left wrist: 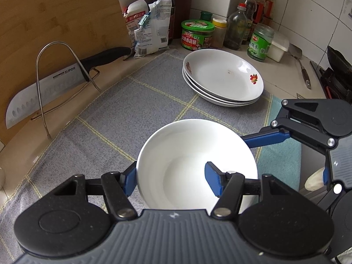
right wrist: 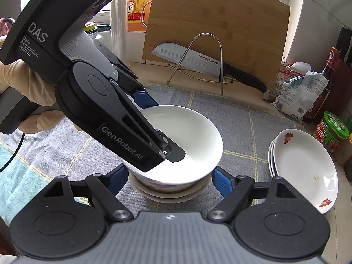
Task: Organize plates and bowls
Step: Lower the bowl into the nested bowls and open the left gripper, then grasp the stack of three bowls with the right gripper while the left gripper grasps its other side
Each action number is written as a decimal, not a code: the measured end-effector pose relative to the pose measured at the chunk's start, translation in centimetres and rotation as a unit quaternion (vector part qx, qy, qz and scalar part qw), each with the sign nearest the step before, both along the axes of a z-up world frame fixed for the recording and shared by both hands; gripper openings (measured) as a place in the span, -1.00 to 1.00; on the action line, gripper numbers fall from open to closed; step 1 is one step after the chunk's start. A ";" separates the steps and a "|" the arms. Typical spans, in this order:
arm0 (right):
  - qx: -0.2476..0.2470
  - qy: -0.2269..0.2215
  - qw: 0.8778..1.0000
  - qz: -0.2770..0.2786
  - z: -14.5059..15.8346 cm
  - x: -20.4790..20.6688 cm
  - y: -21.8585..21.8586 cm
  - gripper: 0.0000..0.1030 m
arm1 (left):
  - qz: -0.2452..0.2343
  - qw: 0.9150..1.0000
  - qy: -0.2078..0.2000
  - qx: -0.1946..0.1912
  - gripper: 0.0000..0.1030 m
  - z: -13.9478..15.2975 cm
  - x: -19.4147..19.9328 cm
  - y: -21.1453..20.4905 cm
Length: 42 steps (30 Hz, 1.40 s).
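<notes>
Right up close in the left wrist view, the left gripper [left wrist: 173,179] is seen clamped on the near rim of a white bowl [left wrist: 193,154], one blue finger outside the wall and the other inside. In the right wrist view that bowl [right wrist: 193,132] is shown sitting on top of other dishes [right wrist: 167,192], a patterned bowl and a wider pale dish underneath it. The right gripper [right wrist: 170,180] is held with its blue fingers apart, one on each side of that lower stack; whether the pads actually touch it can't be told.

All of it is set on a grey checked cloth [left wrist: 136,101]. A stack of plates [left wrist: 222,77] with little flower prints is parked well apart from the bowl, toward the jars and bottles at the wall. A cleaver [left wrist: 44,92] is propped in a wire rack [left wrist: 41,83] against a wooden cutting board [left wrist: 57,15]. A gloved hand [right wrist: 24,85] is seen gripping the left gripper's handle.
</notes>
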State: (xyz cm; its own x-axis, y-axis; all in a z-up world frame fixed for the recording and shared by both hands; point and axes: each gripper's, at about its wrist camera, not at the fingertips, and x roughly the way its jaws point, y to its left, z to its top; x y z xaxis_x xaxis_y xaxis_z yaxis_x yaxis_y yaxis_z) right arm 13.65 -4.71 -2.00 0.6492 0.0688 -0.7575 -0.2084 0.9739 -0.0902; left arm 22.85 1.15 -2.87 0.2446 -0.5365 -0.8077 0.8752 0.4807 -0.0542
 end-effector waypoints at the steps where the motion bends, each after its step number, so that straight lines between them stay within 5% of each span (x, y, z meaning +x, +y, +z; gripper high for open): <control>1: 0.000 0.000 1.000 0.000 0.0 0.0 0.0 0.67 | 0.000 1.000 0.000 0.000 0.21 0.0 0.0 0.0; 5: -0.001 -0.001 1.000 0.005 0.0 0.0 0.0 0.69 | -0.005 1.000 0.001 -0.011 0.51 0.1 -0.2 0.1; 7: -0.004 -0.008 1.000 0.009 0.1 -0.1 0.1 0.96 | -0.002 1.000 -0.015 -0.020 0.76 0.4 -0.4 0.3; 14: -0.002 -0.027 0.999 0.018 0.7 -1.0 -0.3 1.00 | 0.048 0.996 -0.041 -0.065 0.83 2.1 -0.6 3.4; 25: 0.015 -0.039 0.999 0.033 1.3 -2.0 -0.8 1.00 | 0.163 0.978 -0.071 -0.112 0.97 2.0 -3.7 9.8; 36: -0.009 0.032 0.999 -0.022 -2.5 -2.6 -3.8 1.00 | 0.112 0.991 -0.033 -0.070 0.97 -3.7 -6.7 8.8; 42: -0.029 0.050 0.997 -0.045 -3.9 -2.7 -4.6 1.00 | 0.071 0.995 -0.053 -0.049 0.96 -5.5 -6.7 6.3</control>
State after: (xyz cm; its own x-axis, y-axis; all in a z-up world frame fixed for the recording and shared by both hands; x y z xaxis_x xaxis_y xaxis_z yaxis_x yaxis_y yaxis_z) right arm 10.96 -9.27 -5.90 0.5725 -0.0325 -0.8193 -0.1314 0.9827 -0.1308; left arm 16.10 7.44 -8.40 0.4043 -0.5659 -0.7185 0.8024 0.5965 -0.0184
